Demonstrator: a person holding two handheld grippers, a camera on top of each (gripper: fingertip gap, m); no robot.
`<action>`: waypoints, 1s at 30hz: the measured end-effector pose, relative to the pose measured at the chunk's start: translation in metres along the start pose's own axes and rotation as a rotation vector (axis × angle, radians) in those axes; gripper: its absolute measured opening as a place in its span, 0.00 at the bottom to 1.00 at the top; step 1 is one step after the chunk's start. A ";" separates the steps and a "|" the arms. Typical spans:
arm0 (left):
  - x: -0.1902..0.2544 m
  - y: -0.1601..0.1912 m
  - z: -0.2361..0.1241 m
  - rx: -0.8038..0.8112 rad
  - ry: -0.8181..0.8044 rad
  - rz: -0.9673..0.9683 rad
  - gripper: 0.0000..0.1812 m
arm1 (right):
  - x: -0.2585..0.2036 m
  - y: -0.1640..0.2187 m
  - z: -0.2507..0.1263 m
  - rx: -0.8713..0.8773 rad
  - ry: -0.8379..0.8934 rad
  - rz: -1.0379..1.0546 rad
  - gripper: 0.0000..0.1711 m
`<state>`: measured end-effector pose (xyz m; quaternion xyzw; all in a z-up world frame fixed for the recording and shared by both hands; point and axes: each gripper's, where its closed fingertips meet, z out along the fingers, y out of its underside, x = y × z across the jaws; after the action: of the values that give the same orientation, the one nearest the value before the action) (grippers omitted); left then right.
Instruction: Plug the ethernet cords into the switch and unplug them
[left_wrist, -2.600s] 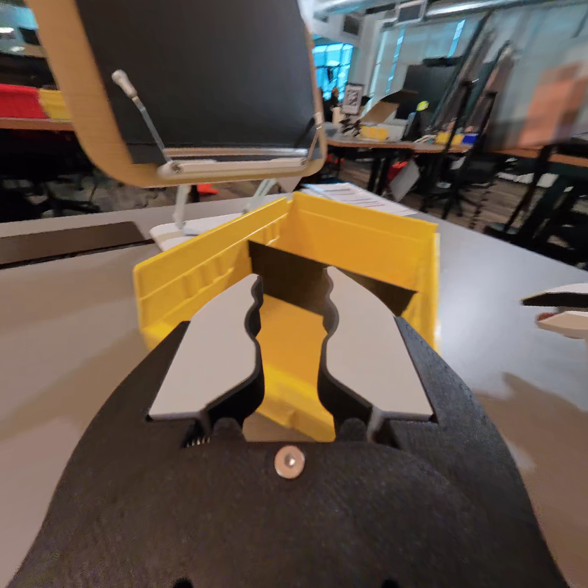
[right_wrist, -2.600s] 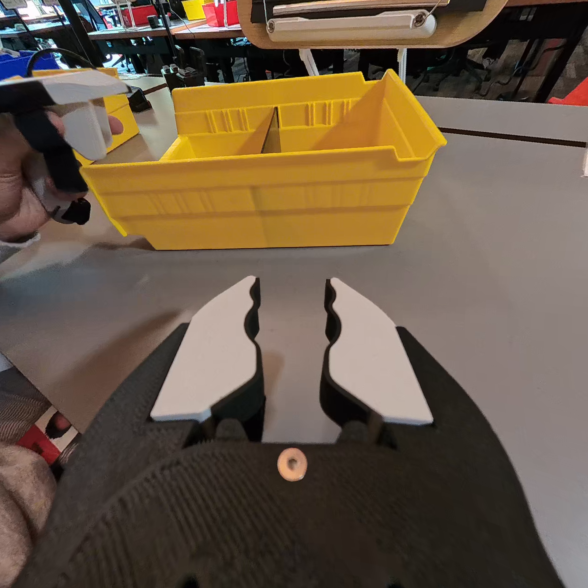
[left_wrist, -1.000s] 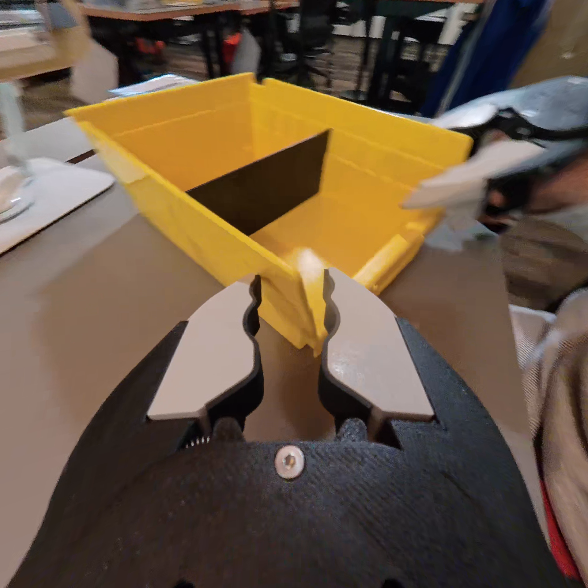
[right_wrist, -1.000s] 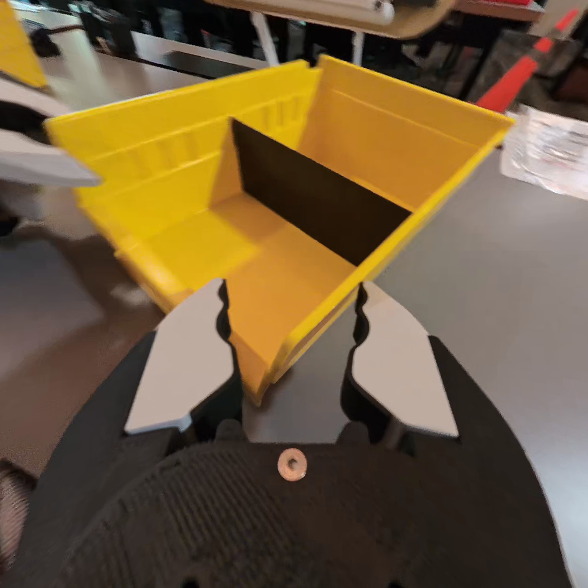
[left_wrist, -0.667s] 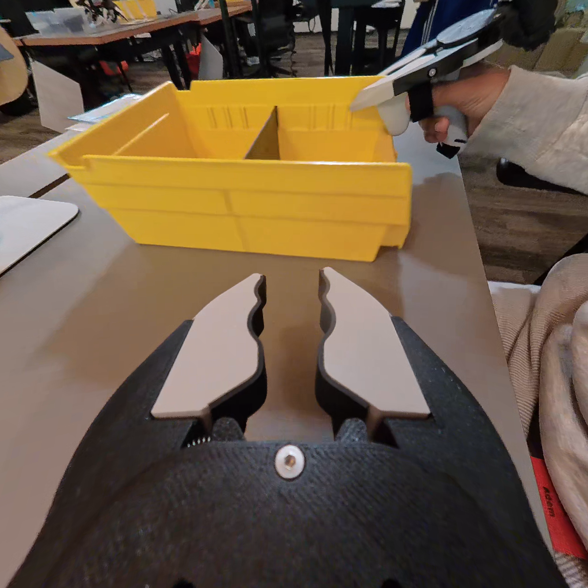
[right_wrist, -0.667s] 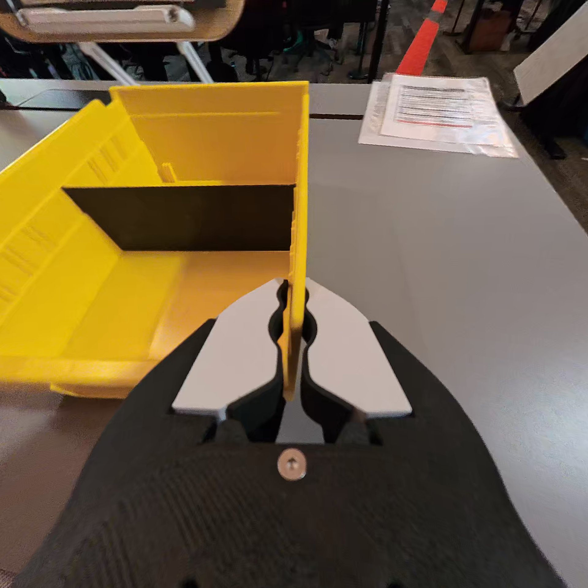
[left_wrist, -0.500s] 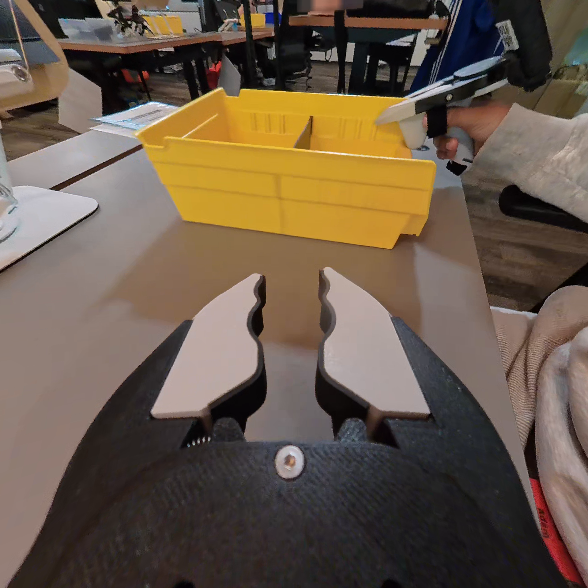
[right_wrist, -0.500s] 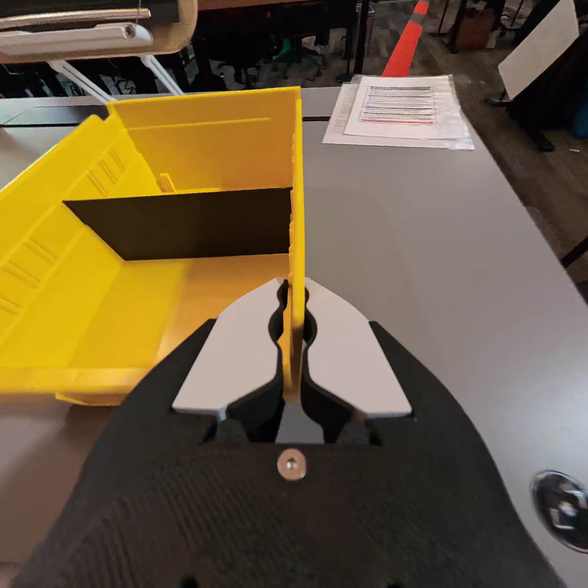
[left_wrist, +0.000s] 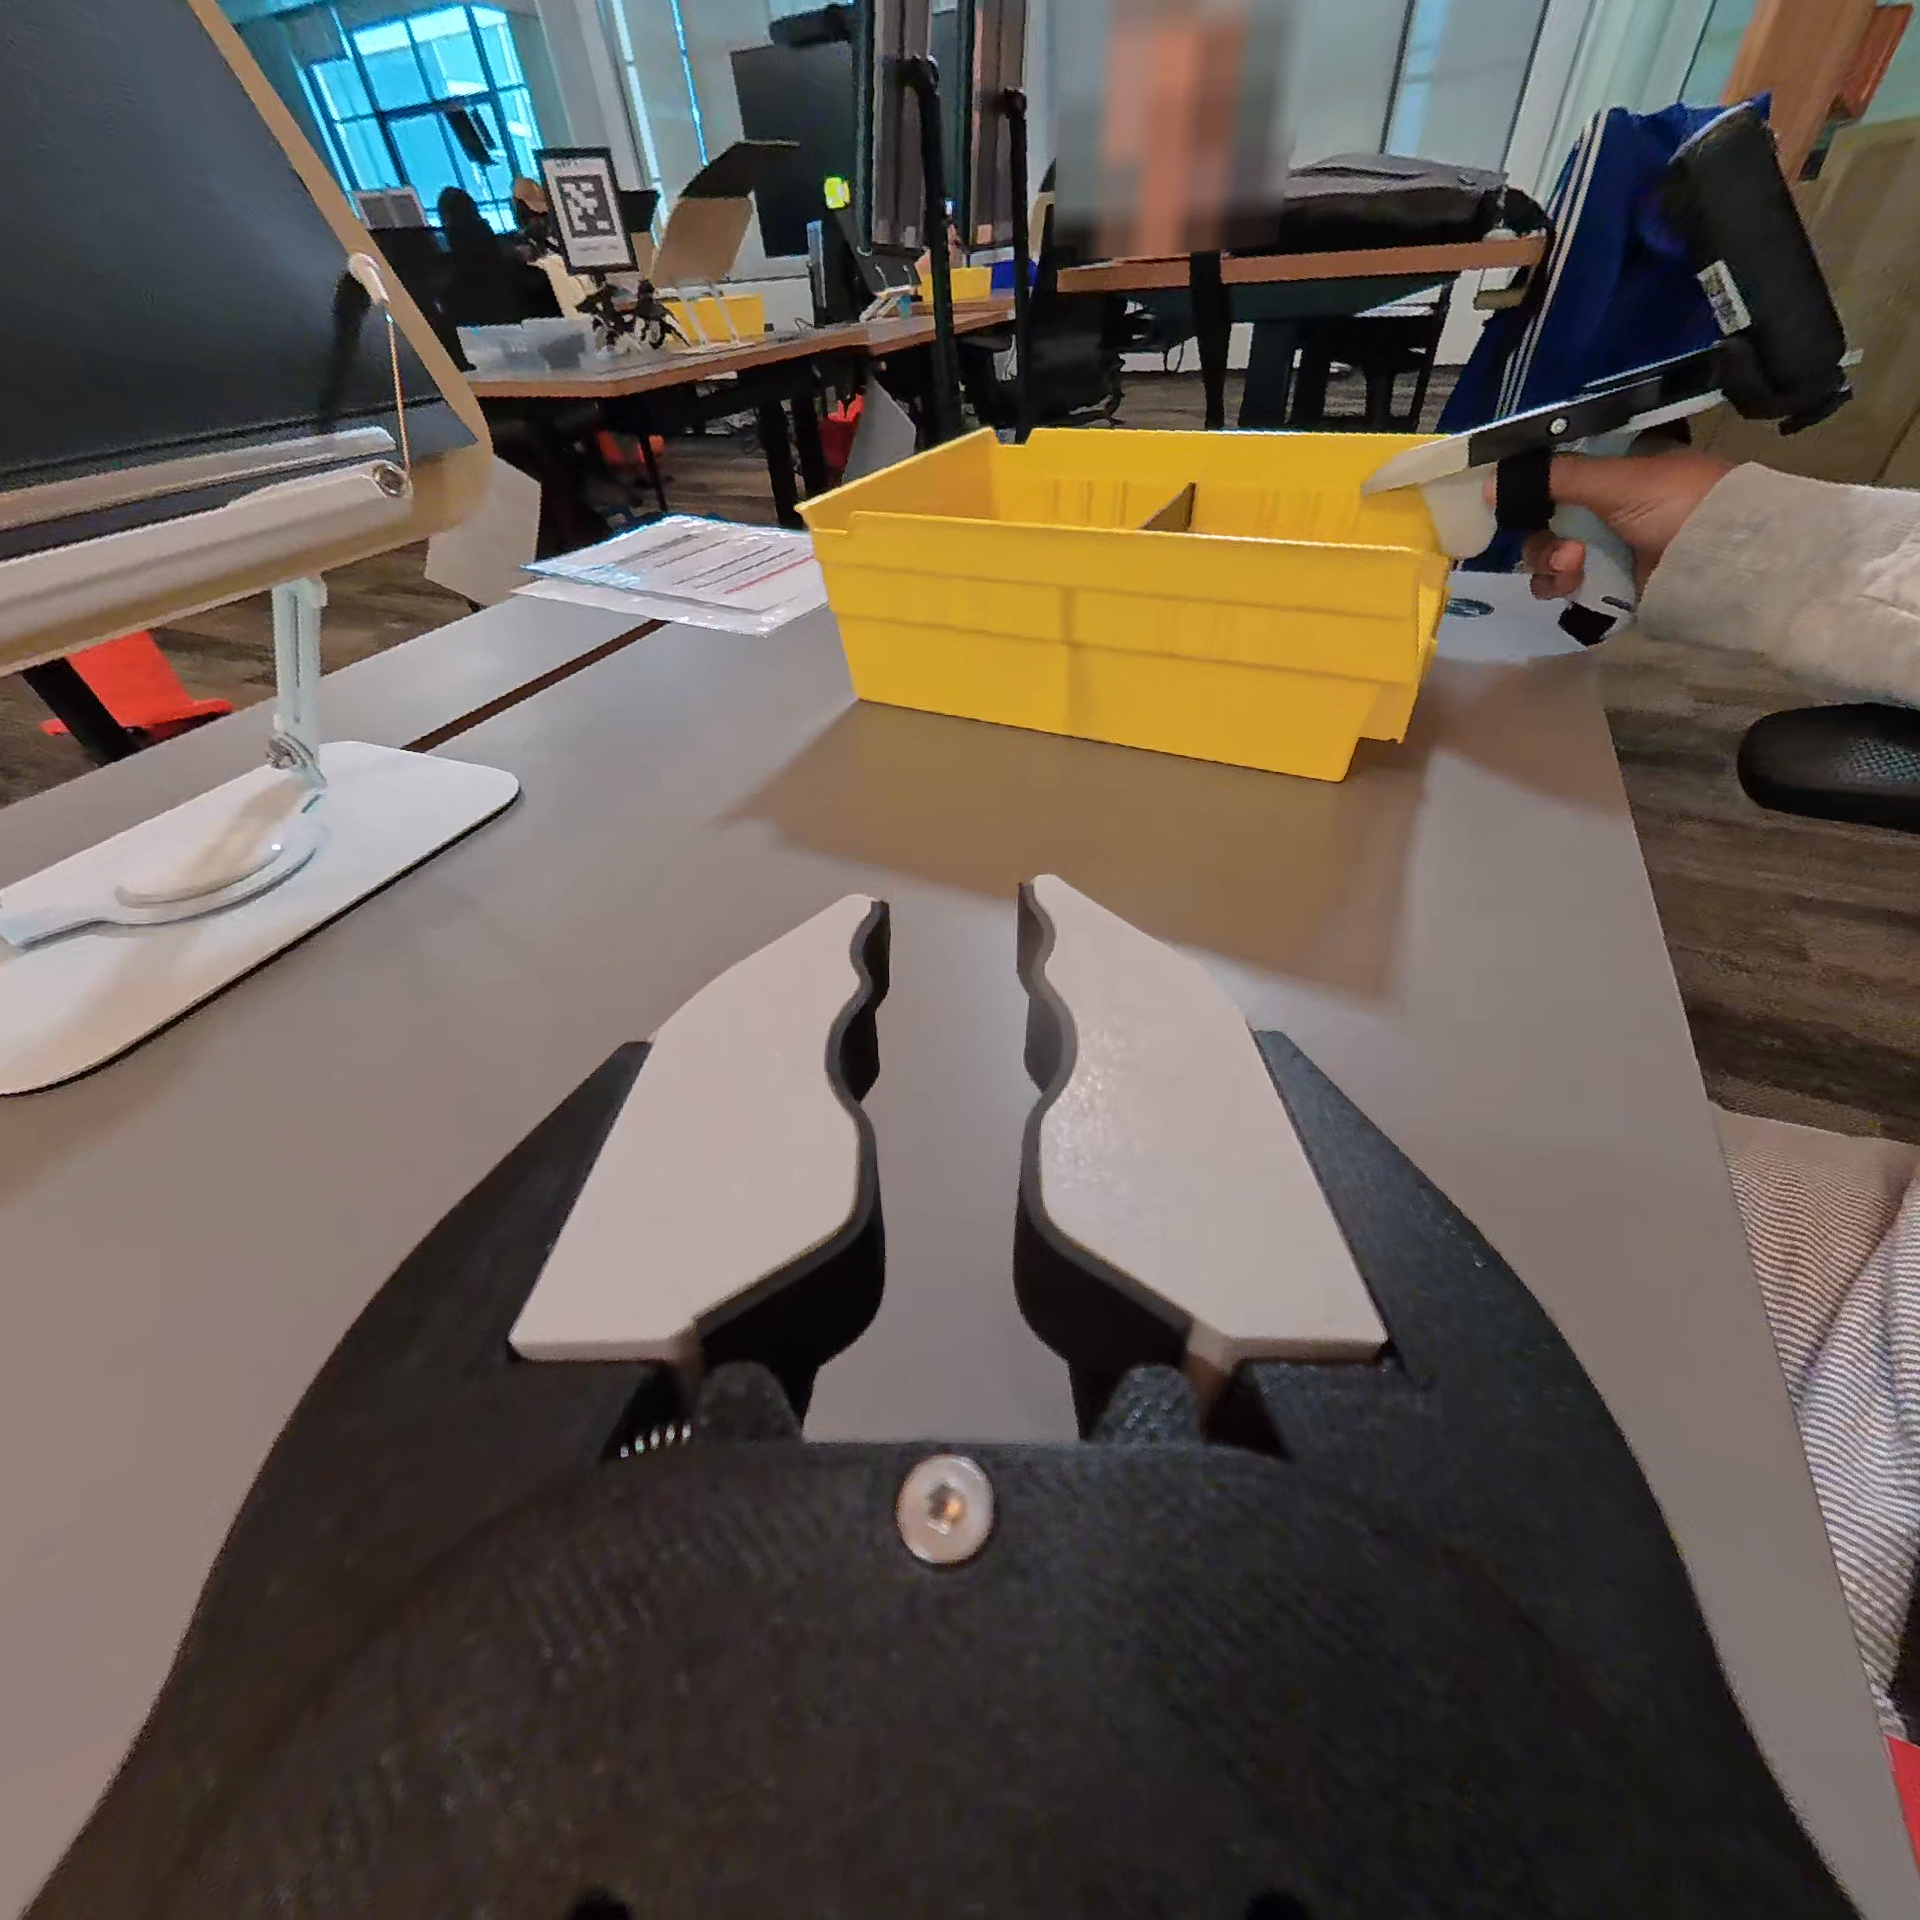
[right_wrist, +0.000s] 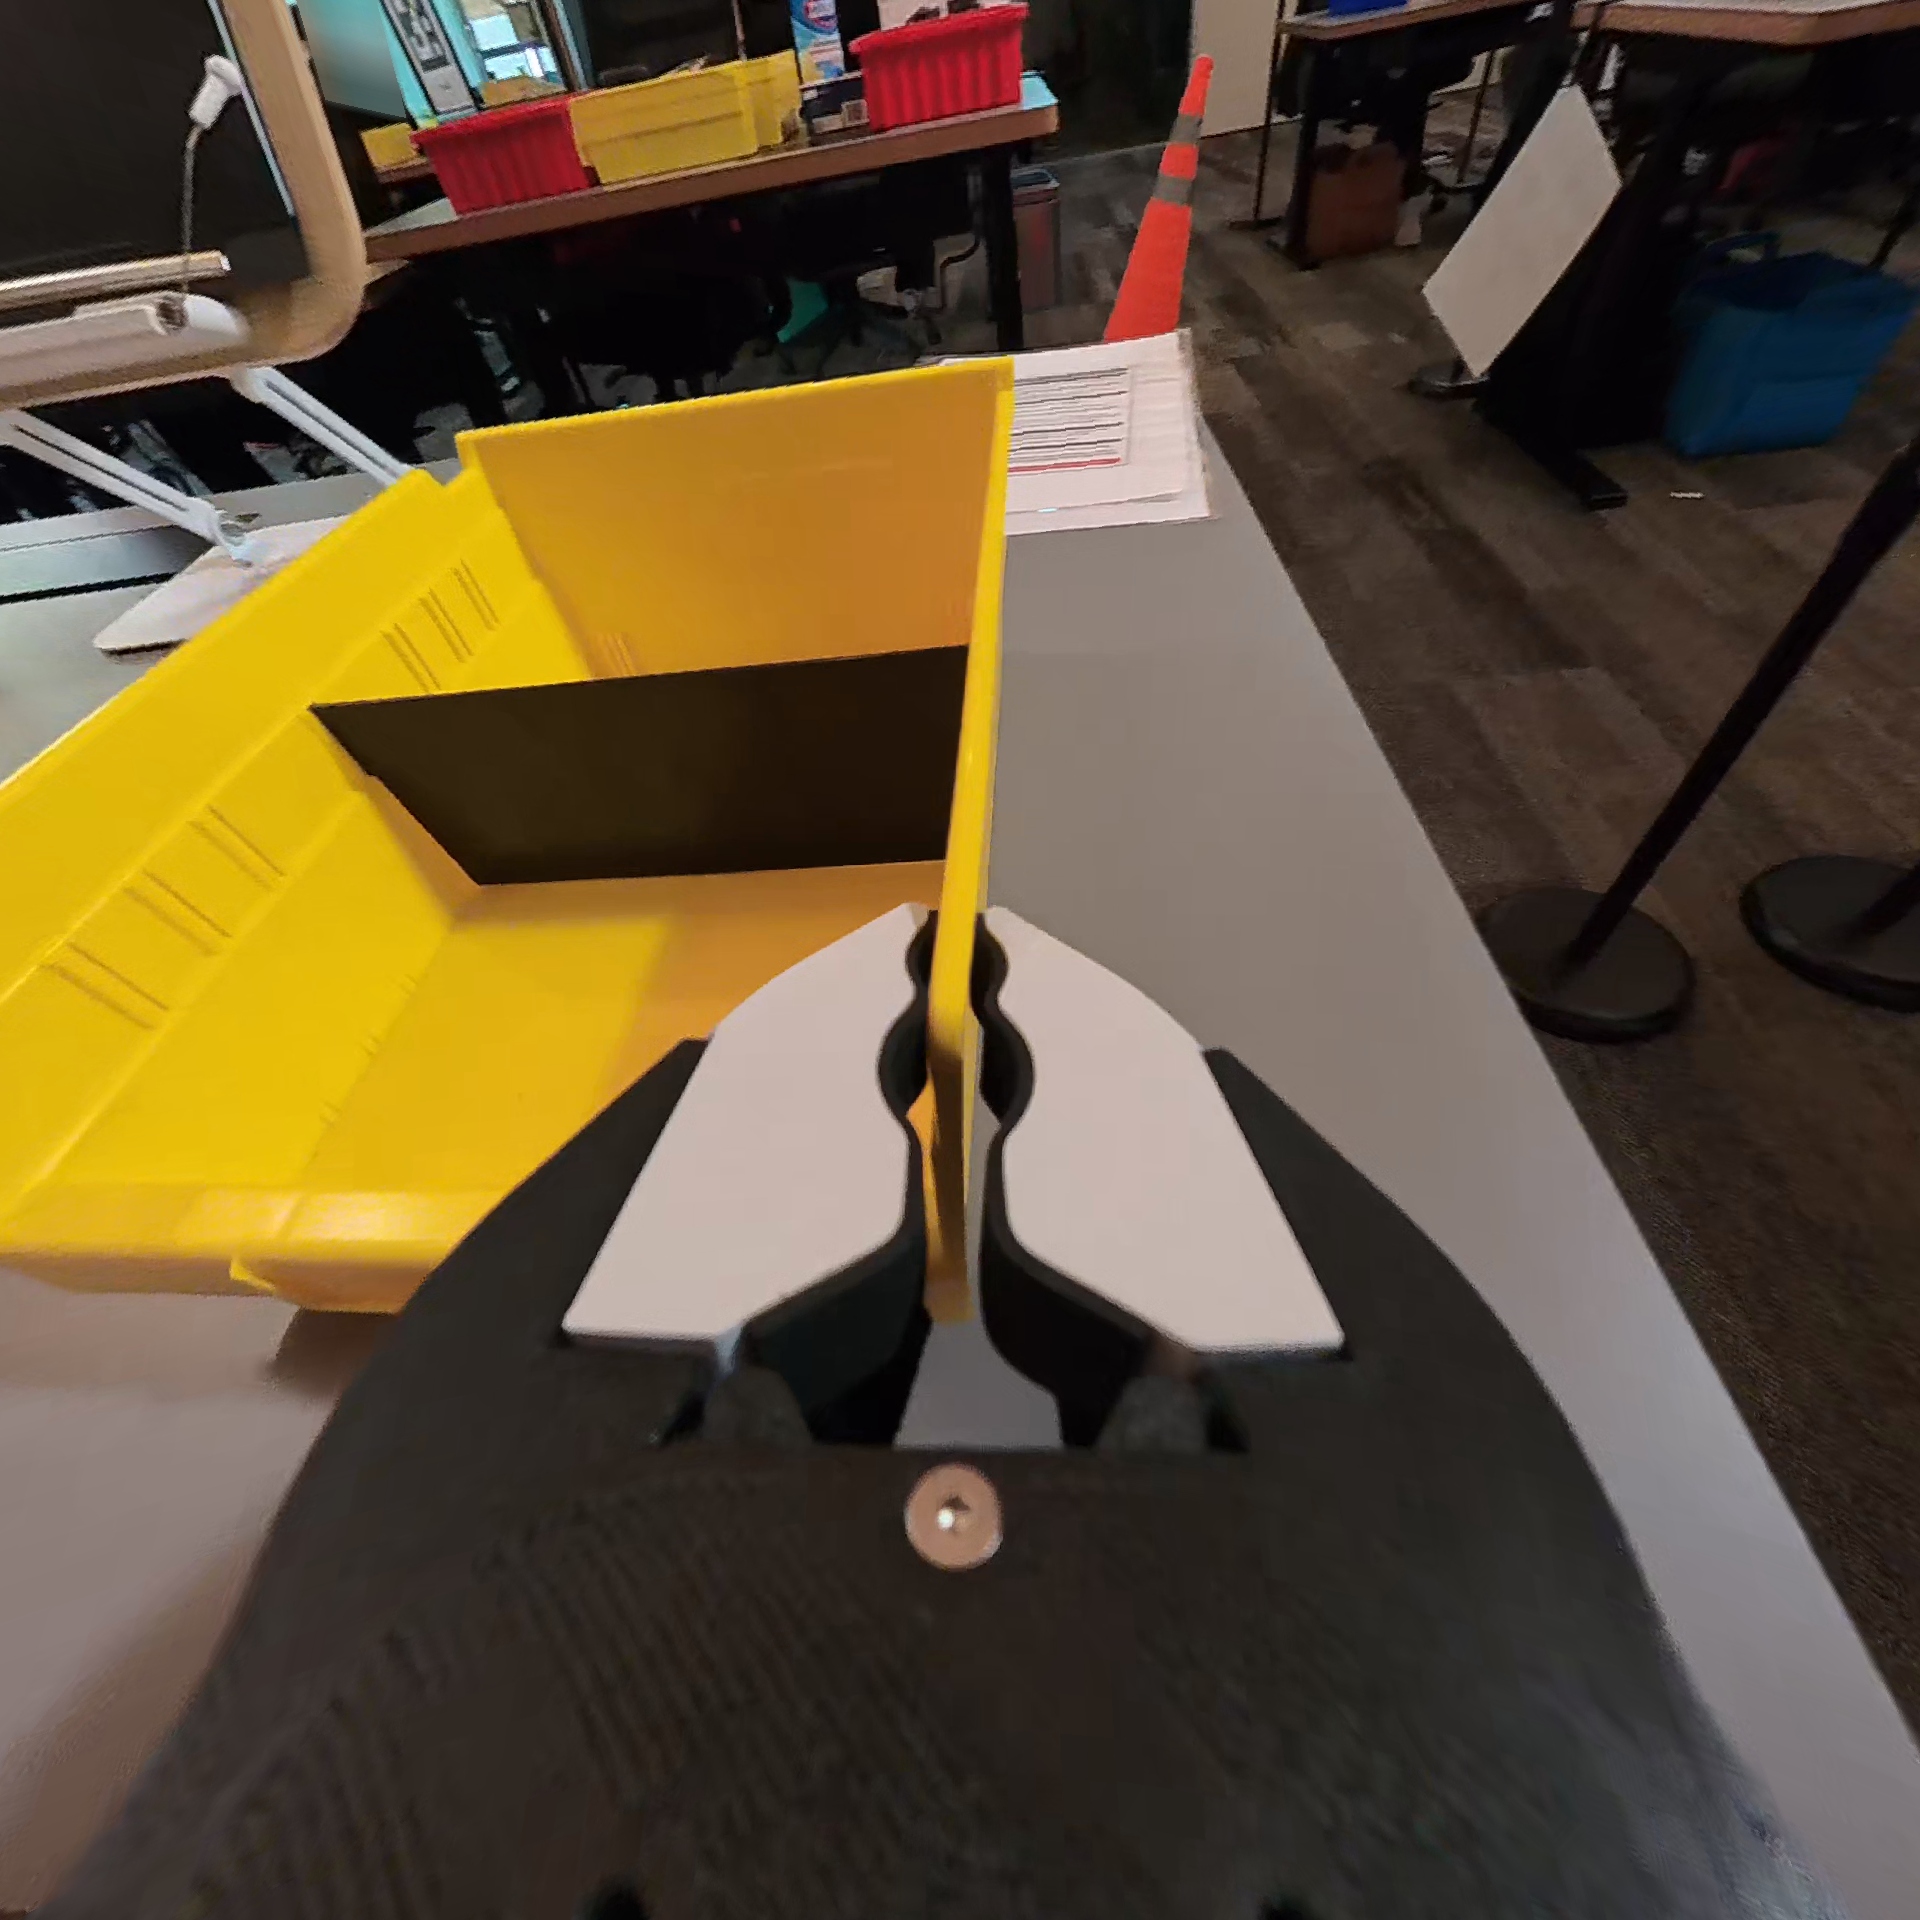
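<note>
- Yellow bin (left_wrist: 1101, 665): it sits towards the far right of the grey table (left_wrist: 520, 1039), close to the table's right edge. A black divider (right_wrist: 665, 769) crosses its middle and splits it into two compartments.
- At your far left, a monitor (left_wrist: 156, 312) on a white stand base (left_wrist: 208, 873) leans over the table, well apart from the bin.
- Your left gripper (left_wrist: 953, 914) hovers low over bare table. Its jaws are parted and hold nothing, and open table lies between them and the bin.
- Past it, a sheet of paper in a clear sleeve (left_wrist: 675, 566) lies flat near the table's far edge, just beside the bin's far end.
- Your right gripper (right_wrist: 954, 920) is clenched on the bin's right-hand wall near its near corner. The thin yellow wall runs straight up between the two pads, one inside the bin and one outside.
- From the left wrist view, the same gripper (left_wrist: 1403, 478) reaches the bin's rim from the right, with your hand (left_wrist: 1600, 509) on its grip.
- To the right of the table, on the carpet, stand two black stanchion bases (right_wrist: 1600, 966) and a blue bag (right_wrist: 1777, 353). An orange cone (right_wrist: 1158, 239) stands beyond the paper.
- On a table behind, there are red and yellow bins (right_wrist: 935, 62).
</note>
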<state>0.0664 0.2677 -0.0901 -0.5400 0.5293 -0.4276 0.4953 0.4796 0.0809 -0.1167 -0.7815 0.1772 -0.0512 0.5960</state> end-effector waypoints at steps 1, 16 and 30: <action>0.000 0.001 0.000 -0.003 -0.001 -0.001 0.13 | 0.002 0.000 0.000 0.003 0.005 0.005 0.03; -0.003 0.005 0.002 -0.029 -0.016 0.012 0.13 | -0.031 -0.069 -0.038 0.341 0.236 -0.155 0.18; -0.043 0.020 -0.009 -0.093 -0.234 -0.008 0.06 | -0.342 0.000 -0.014 0.175 -0.708 -0.171 0.09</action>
<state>0.0511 0.3111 -0.1057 -0.6107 0.4852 -0.3387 0.5262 0.1564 0.1838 -0.0680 -0.7091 -0.1107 0.1577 0.6783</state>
